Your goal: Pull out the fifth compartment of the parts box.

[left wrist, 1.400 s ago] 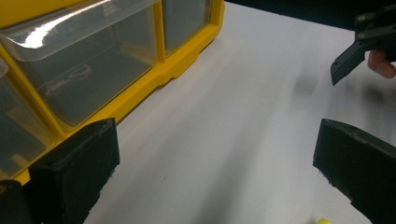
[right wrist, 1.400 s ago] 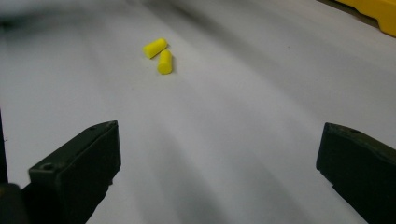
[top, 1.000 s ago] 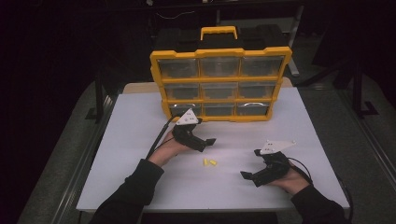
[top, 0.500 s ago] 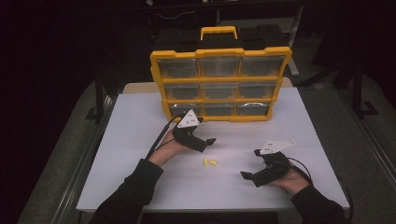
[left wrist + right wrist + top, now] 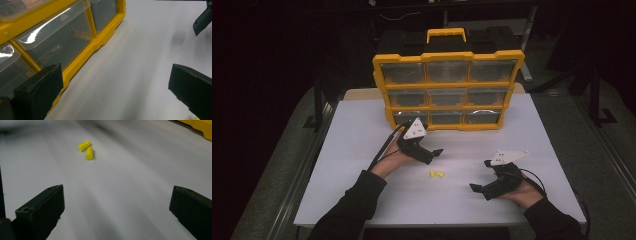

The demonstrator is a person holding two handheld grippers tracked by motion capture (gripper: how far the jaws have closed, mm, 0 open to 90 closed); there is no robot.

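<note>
Two small yellow earplugs (image 5: 436, 174) lie side by side on the white table (image 5: 357, 155), between my two grippers. The right gripper view has them ahead and left of centre (image 5: 86, 149). My left gripper (image 5: 436, 155) rests just left of them, pointing right along the front of the yellow drawer organizer (image 5: 447, 90). Its jaws (image 5: 115, 75) have just been opening and stand open with only bare table between them. My right gripper (image 5: 478, 175) lies at the right, pointing left toward the earplugs. It (image 5: 117, 192) is open and holds nothing.
The organizer stands upright at the back of the table with clear plastic drawers (image 5: 57, 42) and a yellow handle (image 5: 446, 34) on top. Its bottom row is close beside the left gripper's far jaw. A black cable (image 5: 379, 155) trails from the left gripper. The surroundings are dark.
</note>
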